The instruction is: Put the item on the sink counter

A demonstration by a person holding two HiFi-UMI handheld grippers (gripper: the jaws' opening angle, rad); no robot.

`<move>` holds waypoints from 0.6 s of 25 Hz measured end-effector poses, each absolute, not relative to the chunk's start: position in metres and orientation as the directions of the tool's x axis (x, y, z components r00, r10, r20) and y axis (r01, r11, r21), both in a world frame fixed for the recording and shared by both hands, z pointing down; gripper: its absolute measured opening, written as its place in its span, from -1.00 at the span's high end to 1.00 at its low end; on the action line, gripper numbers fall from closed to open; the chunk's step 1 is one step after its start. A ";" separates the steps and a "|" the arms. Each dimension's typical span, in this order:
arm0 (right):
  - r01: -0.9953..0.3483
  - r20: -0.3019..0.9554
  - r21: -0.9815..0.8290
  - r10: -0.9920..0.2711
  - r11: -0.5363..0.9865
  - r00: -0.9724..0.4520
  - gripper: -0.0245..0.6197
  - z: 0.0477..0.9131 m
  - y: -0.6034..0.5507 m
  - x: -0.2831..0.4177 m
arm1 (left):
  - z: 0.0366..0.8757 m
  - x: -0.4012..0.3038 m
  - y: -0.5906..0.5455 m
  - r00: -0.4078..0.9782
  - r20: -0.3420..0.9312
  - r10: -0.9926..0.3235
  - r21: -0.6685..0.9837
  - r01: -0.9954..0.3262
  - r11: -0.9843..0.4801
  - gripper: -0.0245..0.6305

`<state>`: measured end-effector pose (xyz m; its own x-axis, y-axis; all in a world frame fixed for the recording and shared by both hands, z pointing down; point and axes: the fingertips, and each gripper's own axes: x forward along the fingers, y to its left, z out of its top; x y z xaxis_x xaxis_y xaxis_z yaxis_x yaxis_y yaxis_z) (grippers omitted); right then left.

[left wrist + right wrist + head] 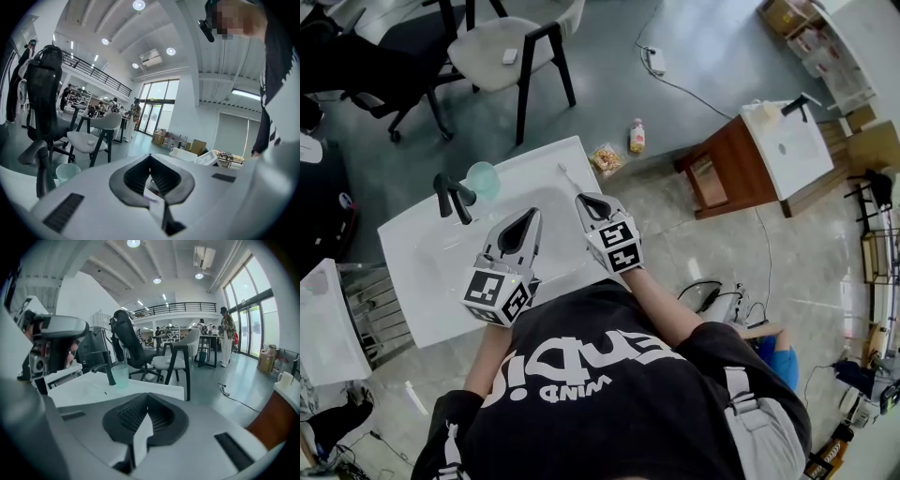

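The white sink counter (pixel 412 248) carries a black faucet (pixel 453 196), a pale green cup (pixel 483 178) beside it and a thin white stick-like item (pixel 566 177) near the far right corner. My left gripper (pixel 531 215) hovers over the basin, jaws closed tip to tip with nothing between them. My right gripper (pixel 585 199) hangs over the counter's right part, just short of the thin item, also shut and empty. The cup (pixel 120 375) and faucet (pixel 108 366) lie ahead in the right gripper view. The cup (pixel 65 172) also sits low left in the left gripper view.
On the floor beyond the counter lie a small bottle (pixel 637 136) and a snack packet (pixel 606 157). A second sink on a wooden cabinet (pixel 787 145) stands at right. A chair (pixel 511 52) and an office chair (pixel 394 70) stand behind the counter. A cable (pixel 694 92) crosses the floor.
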<state>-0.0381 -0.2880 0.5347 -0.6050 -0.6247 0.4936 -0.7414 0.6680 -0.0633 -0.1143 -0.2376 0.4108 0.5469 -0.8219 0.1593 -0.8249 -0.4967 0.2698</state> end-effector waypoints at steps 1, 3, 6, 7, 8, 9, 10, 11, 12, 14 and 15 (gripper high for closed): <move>-0.741 0.481 -0.073 -0.627 0.668 -0.613 0.87 0.529 -0.286 -0.038 | 0.410 -0.113 -0.237 0.549 0.159 -0.821 0.268 -0.824 -0.499 0.86; -0.740 0.455 -0.088 -0.634 0.666 -0.625 0.87 0.517 -0.281 -0.035 | 0.409 -0.110 -0.237 0.553 0.159 -0.818 0.263 -0.822 -0.505 0.86; -0.737 0.405 -0.100 -0.649 0.669 -0.644 0.87 0.496 -0.276 -0.032 | 0.408 -0.107 -0.237 0.559 0.158 -0.814 0.260 -0.819 -0.512 0.86; -0.734 0.385 -0.102 -0.653 0.672 -0.652 0.87 0.489 -0.275 -0.032 | 0.408 -0.106 -0.237 0.561 0.158 -0.813 0.261 -0.818 -0.513 0.86; -0.730 0.365 -0.103 -0.657 0.676 -0.660 0.87 0.482 -0.273 -0.031 | 0.408 -0.106 -0.236 0.562 0.159 -0.812 0.261 -0.817 -0.514 0.86; -0.726 0.345 -0.103 -0.660 0.680 -0.667 0.87 0.475 -0.272 -0.031 | 0.409 -0.105 -0.236 0.563 0.159 -0.811 0.261 -0.816 -0.516 0.86; -0.722 0.327 -0.102 -0.663 0.684 -0.674 0.87 0.469 -0.270 -0.031 | 0.409 -0.105 -0.236 0.564 0.160 -0.810 0.260 -0.816 -0.517 0.86; -0.719 0.309 -0.100 -0.666 0.687 -0.679 0.87 0.462 -0.268 -0.031 | 0.409 -0.104 -0.236 0.566 0.161 -0.809 0.260 -0.815 -0.518 0.86; -0.717 0.292 -0.098 -0.668 0.691 -0.684 0.87 0.456 -0.266 -0.030 | 0.409 -0.104 -0.236 0.567 0.161 -0.808 0.259 -0.814 -0.519 0.86; -0.710 0.258 -0.101 -0.671 0.697 -0.695 0.87 0.446 -0.262 -0.029 | 0.408 -0.103 -0.235 0.569 0.159 -0.807 0.256 -0.813 -0.522 0.86; -0.707 0.242 -0.105 -0.671 0.700 -0.701 0.87 0.442 -0.261 -0.029 | 0.407 -0.102 -0.235 0.569 0.157 -0.807 0.254 -0.813 -0.524 0.86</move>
